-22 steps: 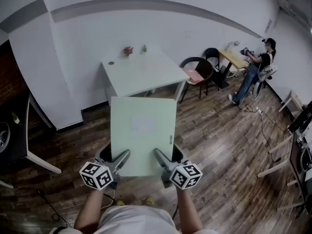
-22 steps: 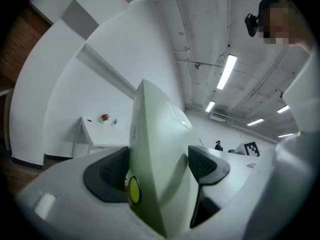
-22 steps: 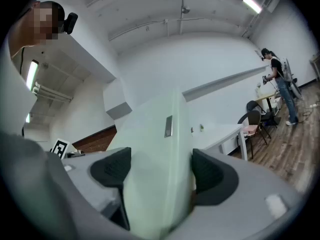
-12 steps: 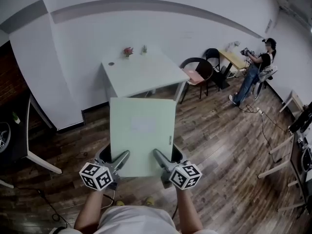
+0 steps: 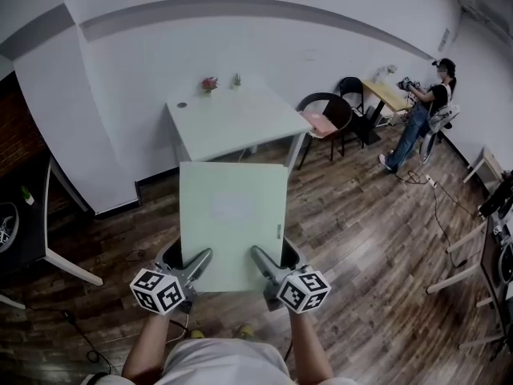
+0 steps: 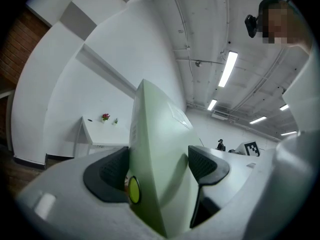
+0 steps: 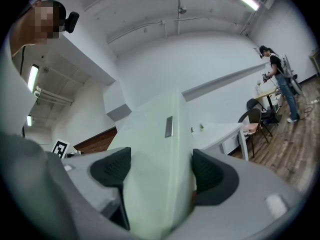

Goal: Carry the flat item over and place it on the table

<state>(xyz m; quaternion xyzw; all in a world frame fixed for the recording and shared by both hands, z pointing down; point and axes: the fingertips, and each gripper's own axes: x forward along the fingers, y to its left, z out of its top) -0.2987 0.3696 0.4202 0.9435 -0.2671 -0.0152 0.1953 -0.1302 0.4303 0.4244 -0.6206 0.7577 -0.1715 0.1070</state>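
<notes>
The flat item is a pale green board (image 5: 232, 215), held level in the air in front of me, its far edge short of the white table (image 5: 232, 123). My left gripper (image 5: 200, 259) is shut on the board's near edge at the left, and my right gripper (image 5: 260, 257) is shut on the same edge at the right. In the left gripper view the board (image 6: 160, 144) stands edge-on between the dark pads (image 6: 107, 171), with the table (image 6: 97, 134) beyond. In the right gripper view the board (image 7: 160, 139) fills the gap between the pads (image 7: 212, 174), and the table (image 7: 220, 131) shows to its right.
Two small potted plants (image 5: 211, 83) stand at the table's far edge. A dark chair with a pink seat (image 5: 325, 119) sits right of the table. A person (image 5: 421, 123) stands by a small desk (image 5: 385, 95) at far right. A black table (image 5: 24, 215) is at left.
Both grippers keep the same hold on the board. The view has drifted very slightly; nothing else has moved.
</notes>
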